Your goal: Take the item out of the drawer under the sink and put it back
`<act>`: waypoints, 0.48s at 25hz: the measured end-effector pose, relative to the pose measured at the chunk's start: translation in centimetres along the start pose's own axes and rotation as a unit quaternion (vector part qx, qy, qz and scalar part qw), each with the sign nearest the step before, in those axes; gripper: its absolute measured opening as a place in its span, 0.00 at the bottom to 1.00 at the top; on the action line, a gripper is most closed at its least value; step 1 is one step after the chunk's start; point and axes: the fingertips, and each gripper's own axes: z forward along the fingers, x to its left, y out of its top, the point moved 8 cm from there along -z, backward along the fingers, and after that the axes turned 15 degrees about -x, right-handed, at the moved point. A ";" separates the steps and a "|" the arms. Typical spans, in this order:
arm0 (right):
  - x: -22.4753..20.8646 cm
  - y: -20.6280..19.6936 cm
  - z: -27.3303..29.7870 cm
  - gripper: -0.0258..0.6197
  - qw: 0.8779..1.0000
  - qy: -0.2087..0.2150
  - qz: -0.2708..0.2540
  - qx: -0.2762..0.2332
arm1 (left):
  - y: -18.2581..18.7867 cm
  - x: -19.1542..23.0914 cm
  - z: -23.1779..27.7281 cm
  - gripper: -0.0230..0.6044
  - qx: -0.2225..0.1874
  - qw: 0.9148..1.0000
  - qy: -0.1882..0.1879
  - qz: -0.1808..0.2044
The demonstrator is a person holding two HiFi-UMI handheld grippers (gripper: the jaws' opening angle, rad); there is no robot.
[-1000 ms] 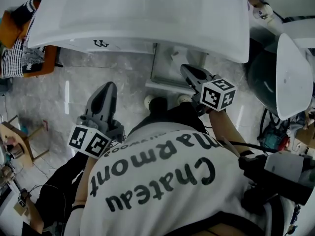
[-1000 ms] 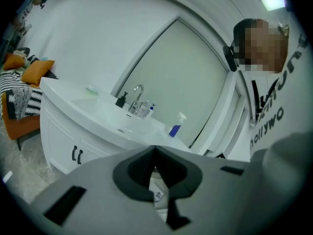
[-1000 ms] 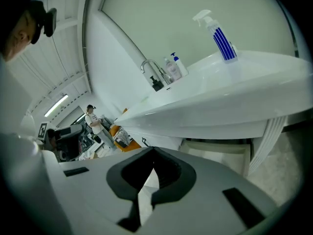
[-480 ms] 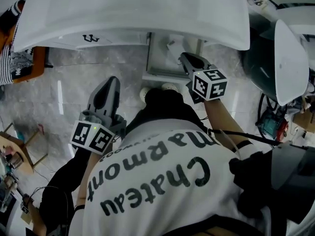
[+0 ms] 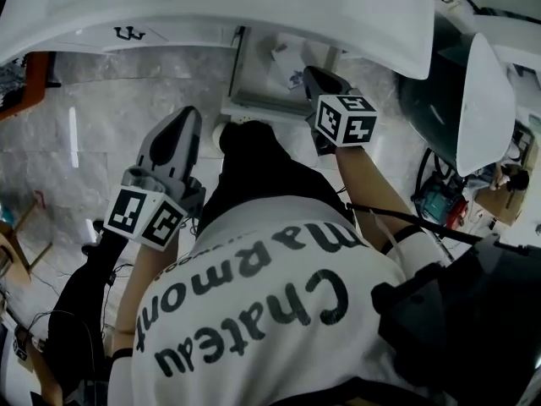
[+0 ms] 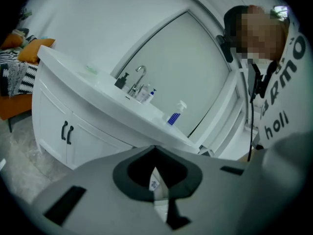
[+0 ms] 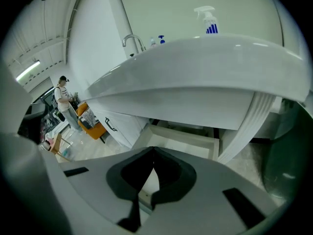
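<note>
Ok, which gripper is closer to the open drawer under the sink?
Right. The right gripper hangs just at the drawer's right edge; the left gripper is off to its left, over the floor.

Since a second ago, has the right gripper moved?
Yes. The right gripper has come forward over the open drawer; its tip now meets the sink's front edge, where before it stood short of it.

left gripper point(image 5: 183, 115) and right gripper point(image 5: 312, 74) lower, nearer the open drawer point(image 5: 256, 108)
</note>
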 end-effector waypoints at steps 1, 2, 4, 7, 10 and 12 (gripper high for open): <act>-0.1 -0.1 0.3 0.05 1.000 0.002 -0.003 0.007 | -0.2 -0.1 0.0 0.05 -0.003 1.000 0.005 -0.004; -0.1 -0.3 0.7 0.05 1.000 0.005 -0.006 0.013 | -0.5 -0.1 -0.1 0.05 -0.005 1.000 0.010 -0.007; -0.1 -0.7 1.4 0.05 0.999 0.013 -0.014 0.026 | -1.0 -0.2 -0.5 0.05 -0.008 1.000 0.020 -0.012; -0.1 -1.5 2.3 0.05 0.998 0.023 -0.024 0.044 | -1.7 0.0 -1.3 0.05 -0.006 0.999 0.038 -0.015; -0.4 -2.2 3.4 0.06 0.997 0.024 -0.024 0.062 | -2.4 0.1 -1.8 0.05 -0.003 0.998 0.057 -0.019; -0.8 -2.6 4.0 0.06 0.997 0.024 -0.025 0.075 | -2.7 -0.1 -2.0 0.05 -0.004 0.998 0.066 -0.022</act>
